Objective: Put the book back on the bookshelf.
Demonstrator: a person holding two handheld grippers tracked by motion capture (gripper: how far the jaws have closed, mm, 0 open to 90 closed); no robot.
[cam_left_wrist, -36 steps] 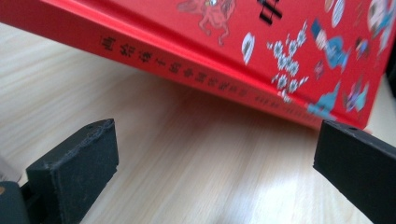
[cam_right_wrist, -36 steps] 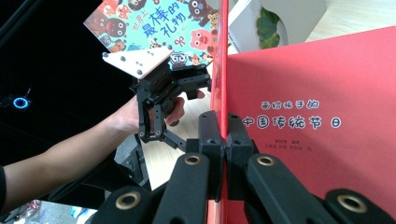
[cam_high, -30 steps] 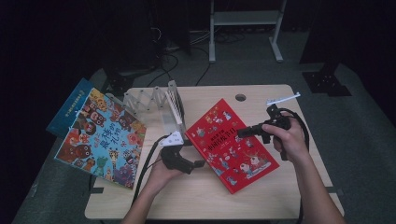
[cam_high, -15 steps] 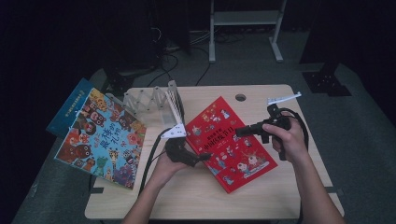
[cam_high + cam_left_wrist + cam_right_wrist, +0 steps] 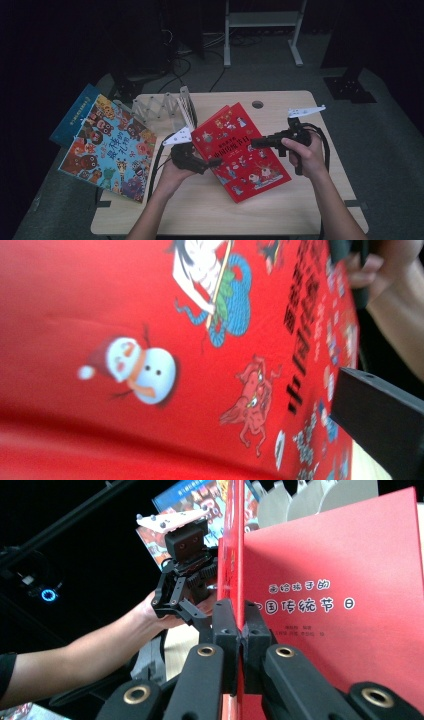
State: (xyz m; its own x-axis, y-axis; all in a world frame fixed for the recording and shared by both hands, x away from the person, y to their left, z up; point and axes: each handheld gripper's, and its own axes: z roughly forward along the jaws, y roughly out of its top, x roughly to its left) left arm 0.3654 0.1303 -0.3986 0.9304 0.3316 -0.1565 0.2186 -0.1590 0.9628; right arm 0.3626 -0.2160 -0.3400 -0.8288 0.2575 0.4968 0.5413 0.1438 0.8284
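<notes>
The right tongs (image 5: 239, 630) are pressed together on the front cover (image 5: 233, 555) of the red book (image 5: 240, 145), pinching its edge so that it stands on end off the title page (image 5: 340, 595). In the high view these tongs (image 5: 256, 143) reach in from the book's right side. The left tongs (image 5: 216, 161) sit at the book's opposite, left edge; their jaws have just been closing a little from their widest, with the red cover (image 5: 150, 340) lying close in front of them, and I cannot tell whether the pads press on it yet. By my reading the book is partly opened, cover lifted; laying it fully open is left. Beyond the left tongs, a colourful picture book (image 5: 112, 147) lies over the desk (image 5: 280, 210) edge, with a folding book rack (image 5: 160, 106) just behind.
</notes>
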